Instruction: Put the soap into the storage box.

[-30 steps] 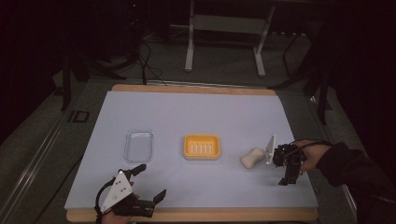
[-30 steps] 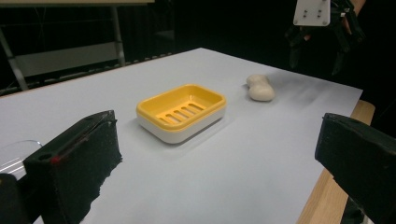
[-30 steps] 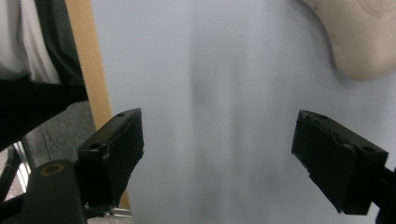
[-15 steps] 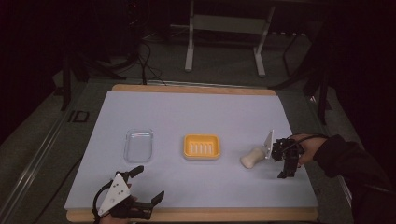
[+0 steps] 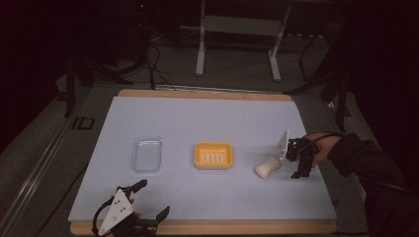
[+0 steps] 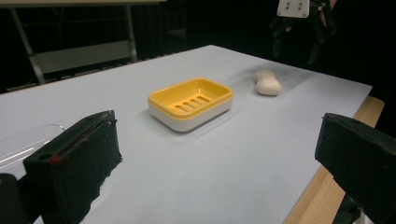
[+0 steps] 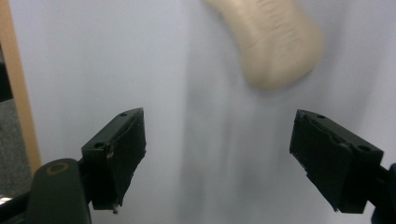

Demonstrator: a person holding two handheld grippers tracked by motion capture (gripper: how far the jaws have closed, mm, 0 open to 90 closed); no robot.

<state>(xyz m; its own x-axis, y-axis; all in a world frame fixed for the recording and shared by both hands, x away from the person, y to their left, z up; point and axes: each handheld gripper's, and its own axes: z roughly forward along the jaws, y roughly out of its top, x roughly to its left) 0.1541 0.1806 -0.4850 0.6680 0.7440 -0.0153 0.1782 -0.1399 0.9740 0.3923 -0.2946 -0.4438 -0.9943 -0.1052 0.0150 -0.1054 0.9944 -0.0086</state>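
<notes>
The bar of soap (image 5: 267, 168) is seen lying flat on the pale surface (image 5: 207, 118), just to the right of the yellow soap dish (image 5: 213, 155) and apart from it. In the right gripper view the soap (image 7: 273, 42) is found ahead of the jaws, outside the gap between them, and it is touched by neither pad.

The right hand-held gripper (image 5: 300, 168) is held just beside the soap, on the side away from the dish, pointing down toward the surface. Its jaws are spread wide, have just been closing a little, and nothing is held between them.

The left hand-held gripper (image 5: 148, 200) is kept well apart from the dish, near the wooden front edge (image 5: 207, 228) of the surface. Its jaws are also spread, with nothing between them.

A clear plastic lid (image 5: 147, 154) is set to the left of the dish, a gap being left between the two.
</notes>
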